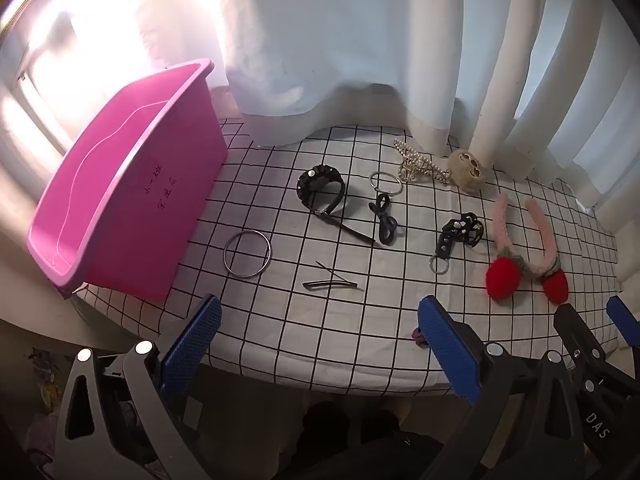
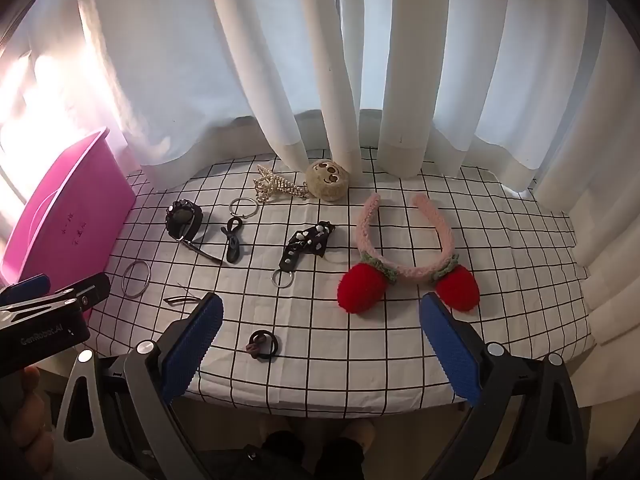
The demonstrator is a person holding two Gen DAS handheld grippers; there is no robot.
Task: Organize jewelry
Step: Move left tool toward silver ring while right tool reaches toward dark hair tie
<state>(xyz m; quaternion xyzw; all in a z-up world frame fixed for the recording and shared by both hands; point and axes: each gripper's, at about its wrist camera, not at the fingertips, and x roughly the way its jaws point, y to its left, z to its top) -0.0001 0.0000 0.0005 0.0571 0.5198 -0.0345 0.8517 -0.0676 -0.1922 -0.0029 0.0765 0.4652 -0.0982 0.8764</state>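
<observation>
While both grippers hang over the near edge of the checked cloth (image 1: 280, 344), nothing is held: the left gripper (image 1: 320, 340) and the right gripper (image 2: 322, 340) each stand with jaws spread wide and empty. The landmark is the pink bin (image 1: 132, 200), which sits at the left end of the cloth and appears empty. All jewelry lies to the right of the bin. Nearest to it is the metal bangle (image 1: 247, 254), just beside the bin's front wall. Next come the hair clip (image 1: 328, 284), then the black watch (image 1: 322, 192) with its strap trailing away from the bin. Farther from the bin lie the black cord piece (image 1: 385, 220), the key ring (image 1: 386, 181), the rhinestone piece (image 1: 420, 164), the bow keychain (image 1: 460, 232), the round plush face (image 1: 468, 172) and, farthest, the strawberry headband (image 2: 408, 252). A dark hair tie (image 2: 262, 345) lies near the cloth's front edge. The hair clip lies just ahead of the left gripper, slightly toward the bin, with its long axis across the gap between the jaws, so a wrist turn would likely be needed to close across its narrow side. The headband lies directly ahead of the right gripper, its red strawberries nearest the fingertips. By position, the left gripper is the nearer one for items beside the bin.
</observation>
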